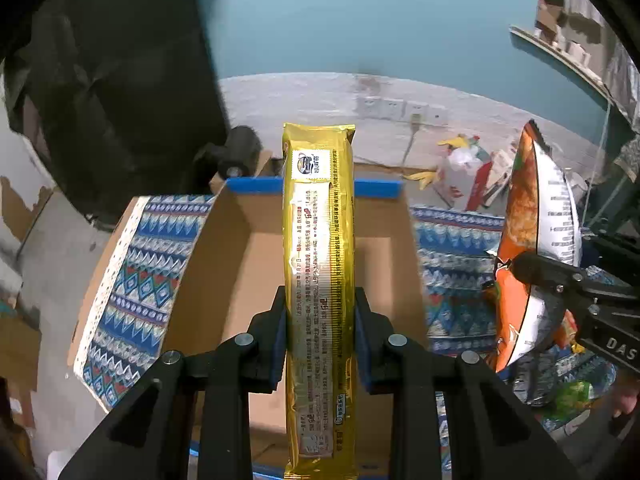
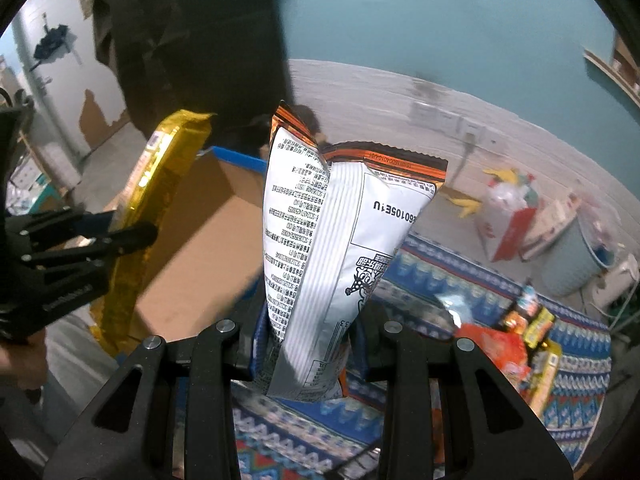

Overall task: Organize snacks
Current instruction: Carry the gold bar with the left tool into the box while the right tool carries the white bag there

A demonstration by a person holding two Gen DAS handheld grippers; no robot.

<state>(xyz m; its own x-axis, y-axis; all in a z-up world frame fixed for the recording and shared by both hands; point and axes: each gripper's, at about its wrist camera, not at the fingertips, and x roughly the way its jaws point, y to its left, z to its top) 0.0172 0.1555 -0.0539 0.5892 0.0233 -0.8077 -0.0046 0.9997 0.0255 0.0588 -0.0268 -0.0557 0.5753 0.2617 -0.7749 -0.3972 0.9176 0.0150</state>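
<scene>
Closest, left gripper (image 1: 320, 332) clamped on gold packet (image 1: 319, 280), lower end cut off by frame. Right gripper (image 2: 308, 336) clamped on chip bag (image 2: 332, 248), front face turned away. Beyond, open cardboard box (image 1: 240, 264) on patterned cloth (image 1: 452, 264); floor partly hidden. Farther snacks (image 2: 520, 344) blurred.
</scene>
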